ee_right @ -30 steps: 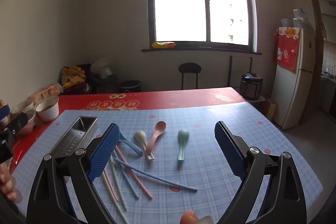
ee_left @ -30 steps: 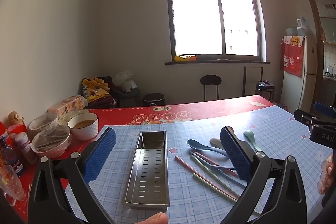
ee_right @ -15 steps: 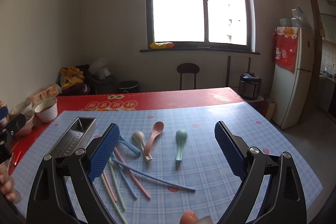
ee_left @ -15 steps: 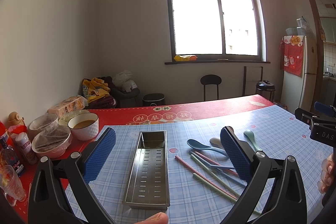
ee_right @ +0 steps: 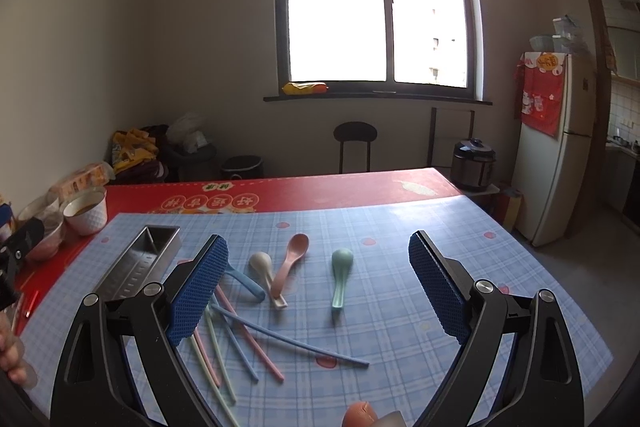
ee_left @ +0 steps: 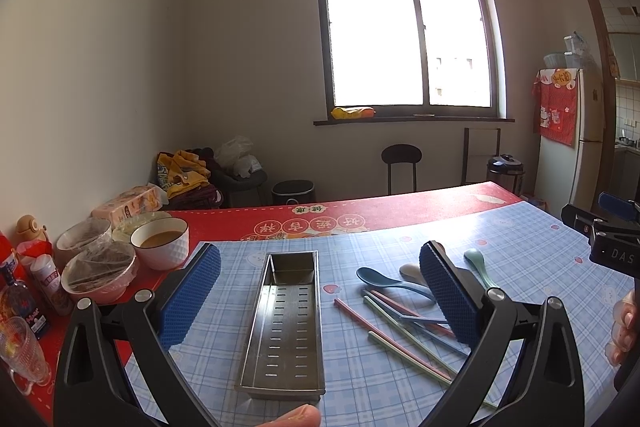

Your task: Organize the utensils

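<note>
- Here, both the left gripper [ee_left: 320, 295] and right gripper [ee_right: 318, 287] hang spread, empty, above the table [ee_right: 400, 227];
- Metal tray [ee_left: 286, 323] empty; spoons [ee_right: 294, 259] and chopsticks [ee_right: 256, 339] right of it;
- Best pinch one handle mid-length, then lay it lengthwise in the tray.

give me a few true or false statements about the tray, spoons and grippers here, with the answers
1. The metal tray has nothing in it. True.
2. The green spoon lies inside the tray. False: it lies on the blue checked tablecloth, apart from the other spoons.
3. Both the left gripper and the right gripper are open and hold nothing. True.
4. The pink spoon stands upright in a cup. False: it lies flat on the cloth beside the white spoon.
5. The chopsticks are stacked neatly in the tray. False: they lie scattered and crossed on the cloth.
</note>
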A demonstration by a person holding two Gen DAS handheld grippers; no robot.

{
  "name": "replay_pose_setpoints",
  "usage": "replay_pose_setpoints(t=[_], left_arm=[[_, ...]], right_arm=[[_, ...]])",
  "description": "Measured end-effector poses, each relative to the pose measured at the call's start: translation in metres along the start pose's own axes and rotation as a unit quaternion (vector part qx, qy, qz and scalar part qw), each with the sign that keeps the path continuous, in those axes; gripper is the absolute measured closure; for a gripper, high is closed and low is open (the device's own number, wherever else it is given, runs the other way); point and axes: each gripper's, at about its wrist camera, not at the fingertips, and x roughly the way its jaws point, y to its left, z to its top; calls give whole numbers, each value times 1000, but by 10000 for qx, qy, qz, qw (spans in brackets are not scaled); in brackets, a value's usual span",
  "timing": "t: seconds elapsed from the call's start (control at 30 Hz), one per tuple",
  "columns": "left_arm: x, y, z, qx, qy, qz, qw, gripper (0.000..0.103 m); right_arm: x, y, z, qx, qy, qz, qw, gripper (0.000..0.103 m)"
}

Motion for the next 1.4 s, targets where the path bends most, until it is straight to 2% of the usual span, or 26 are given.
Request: replay_pose_setpoints(t=[0.77,1.4], left_arm=[[-6,3,8,17,-83,-17,10000,6],[-4,-1,6,30,-44,-56,10000,6]], right_arm=[[-7,0,7,-19,-97,-115,9999,14],[-4,0,2,12,-14,-123,9999,14]])
